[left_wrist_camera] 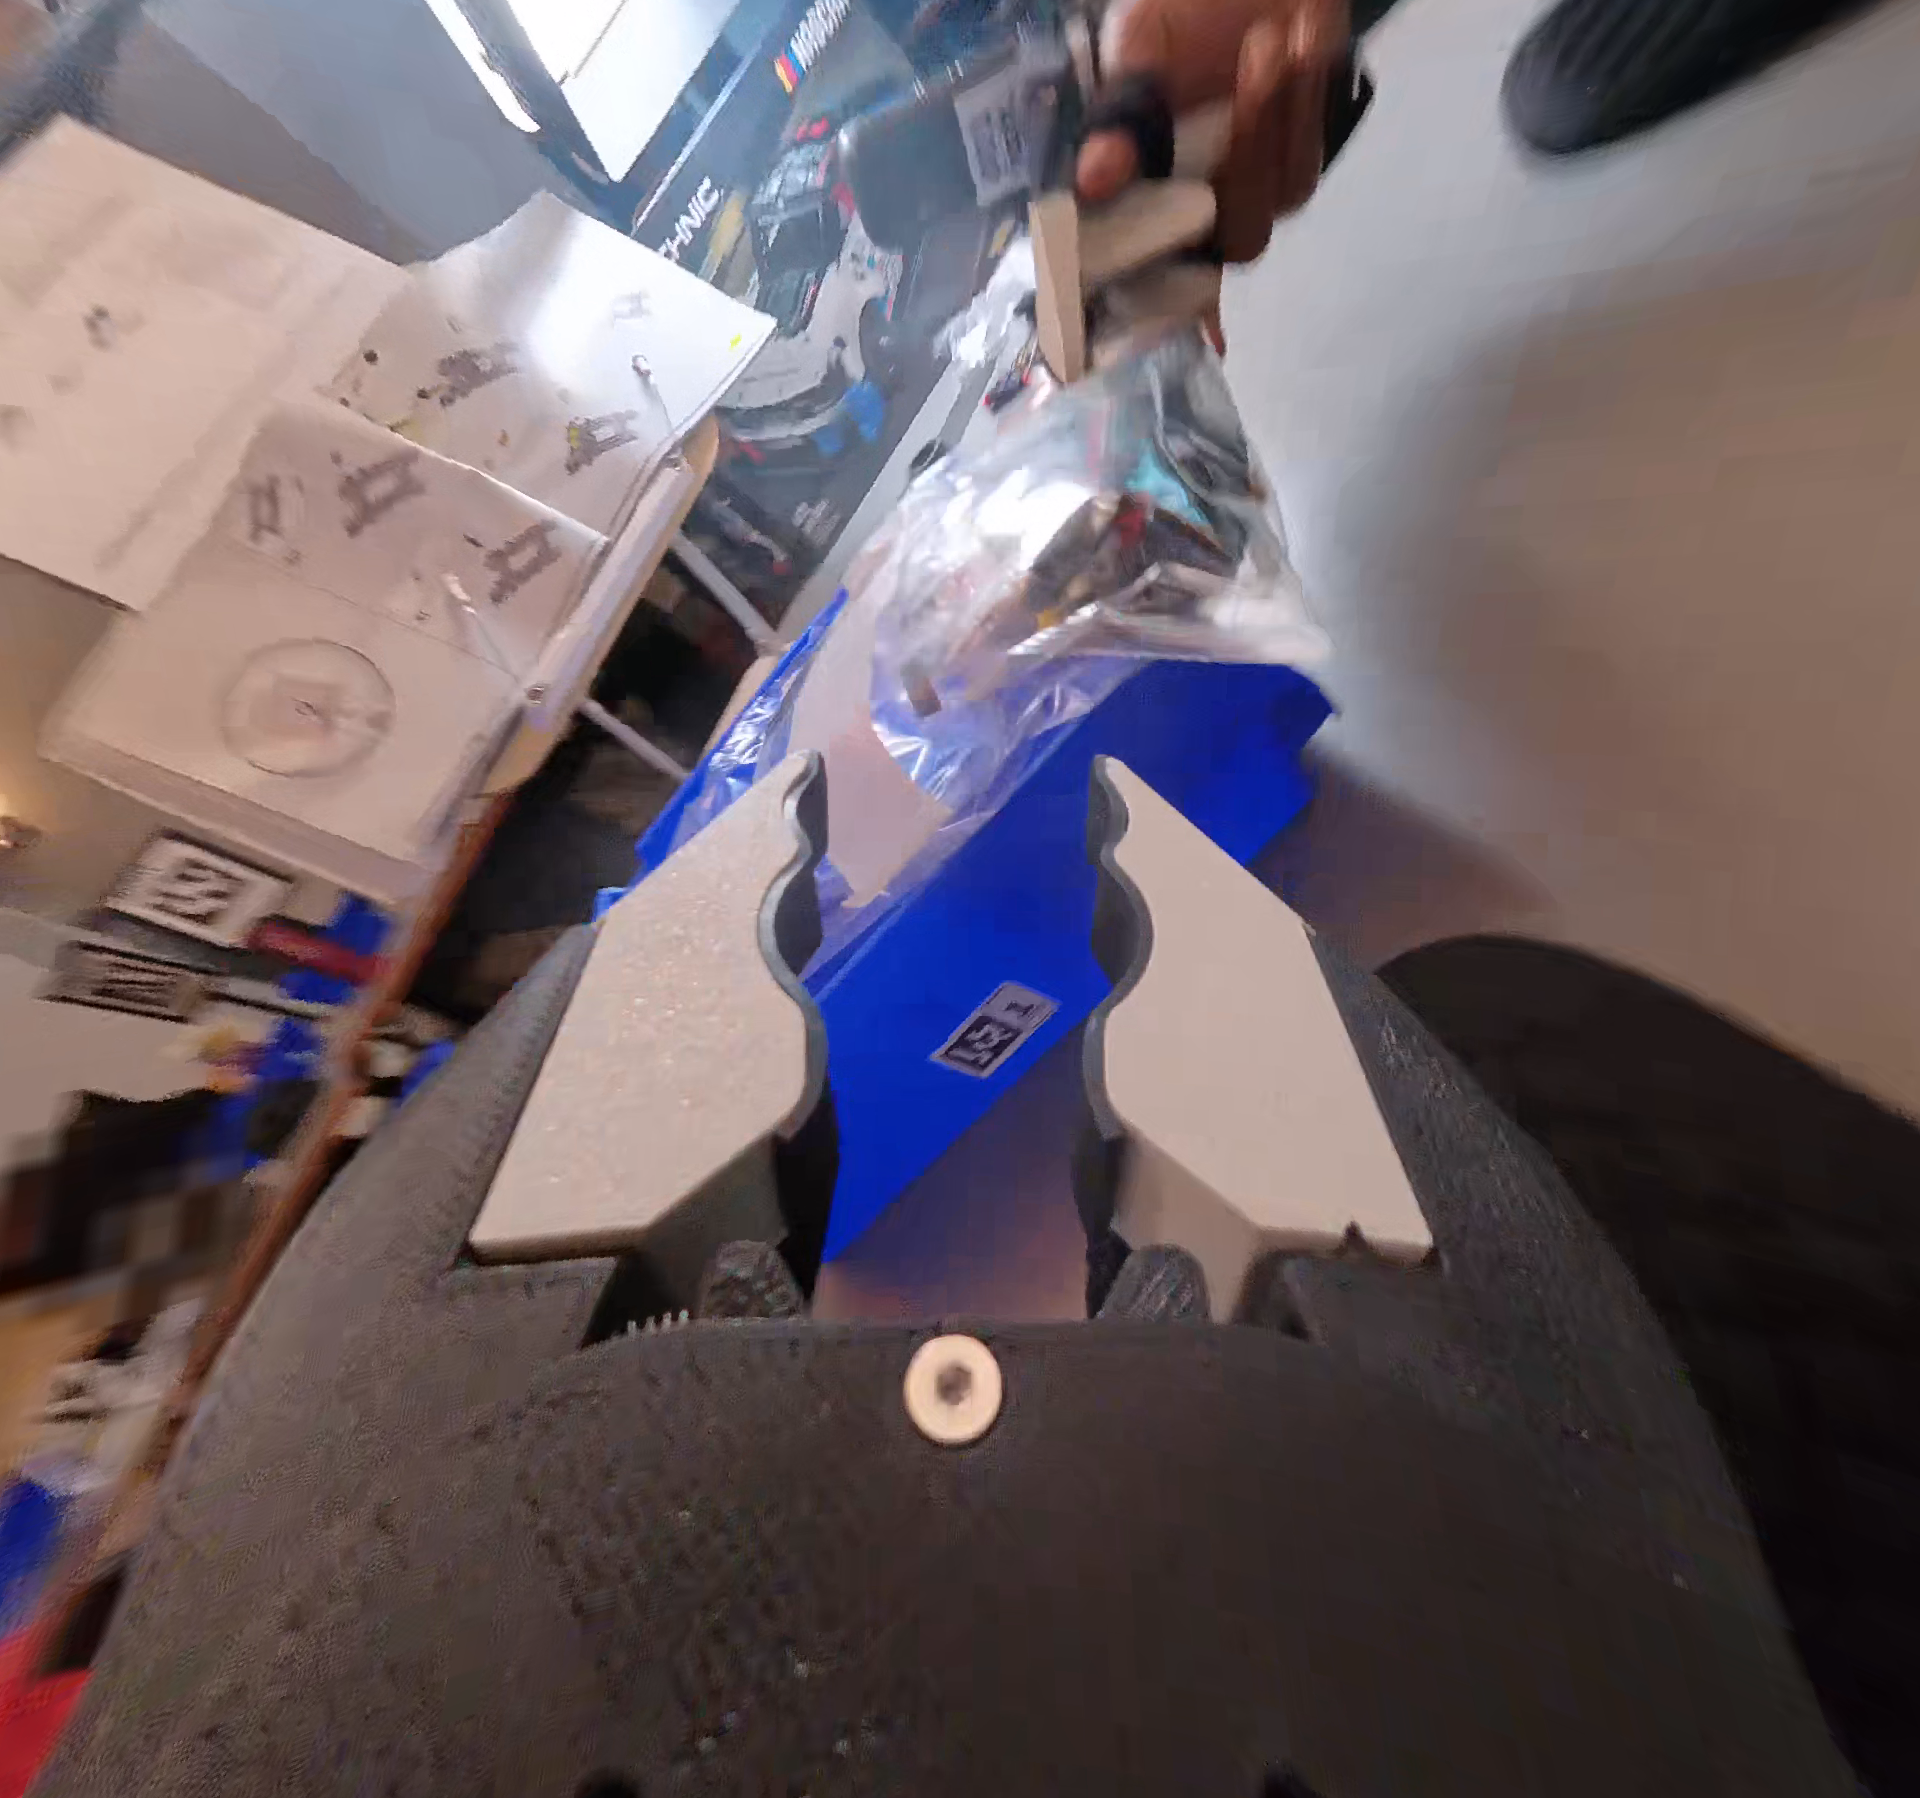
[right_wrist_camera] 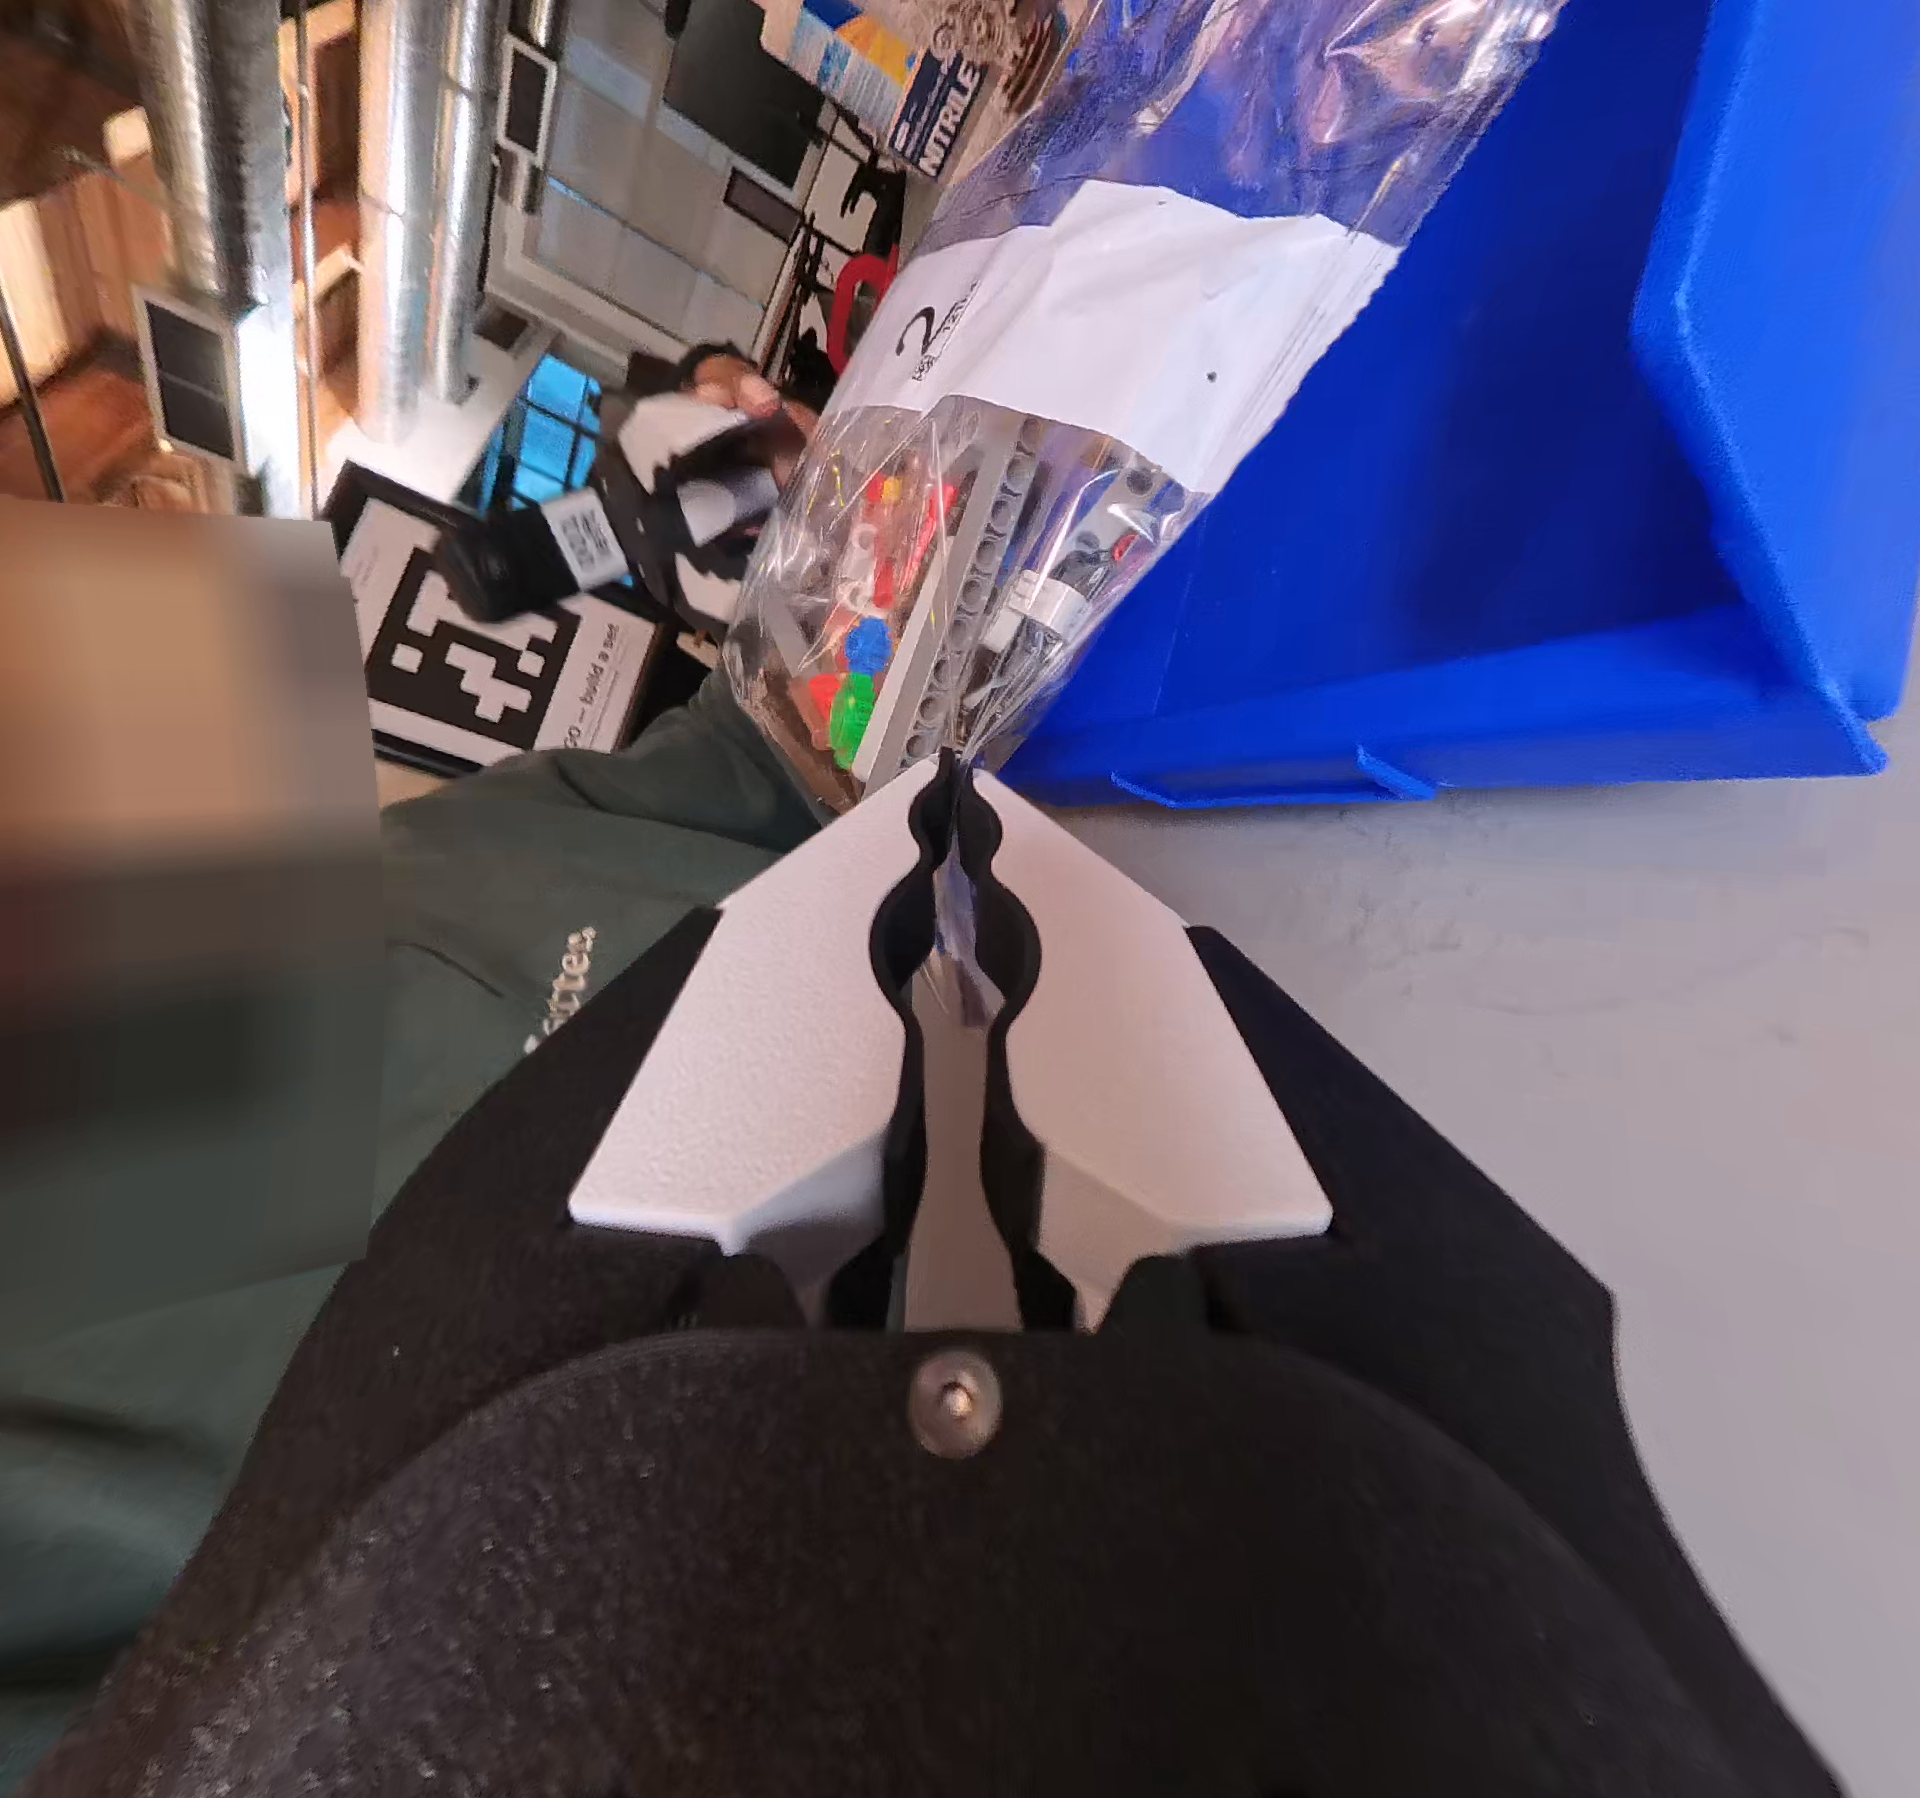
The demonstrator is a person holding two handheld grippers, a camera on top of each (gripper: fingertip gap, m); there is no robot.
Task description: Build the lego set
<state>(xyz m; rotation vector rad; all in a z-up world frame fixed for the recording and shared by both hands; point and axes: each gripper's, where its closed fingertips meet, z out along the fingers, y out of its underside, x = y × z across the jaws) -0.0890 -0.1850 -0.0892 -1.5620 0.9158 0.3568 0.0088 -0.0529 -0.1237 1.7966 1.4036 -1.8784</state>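
Between the right gripper's [right_wrist_camera: 951, 792] closed tips sits a corner of the clear parts bag [right_wrist_camera: 966, 543], pinched tight so the bag's loose weight hangs from that one edge and its coloured lego pieces settle toward the pinch. Just beyond those tips, the bag leans against the rim of the blue bin [right_wrist_camera: 1455, 522] and trails into it; my guess is that it is being drawn out of the bin so it can be opened on the grey table [right_wrist_camera: 1455, 1021]. From the left gripper [left_wrist_camera: 956, 792], whose jaws stand apart and hold nothing, the same bag lies straight ahead over the bin, with its white label strip nearest the tips. That spread reads as readiness to take the bag's free end. Farther off, beyond the left tips, a hand [left_wrist_camera: 1226, 65] grips the right tool's handle, angled steeply down onto the bag. An open instruction booklet [left_wrist_camera: 436, 460] lies to the left of the left tongs.
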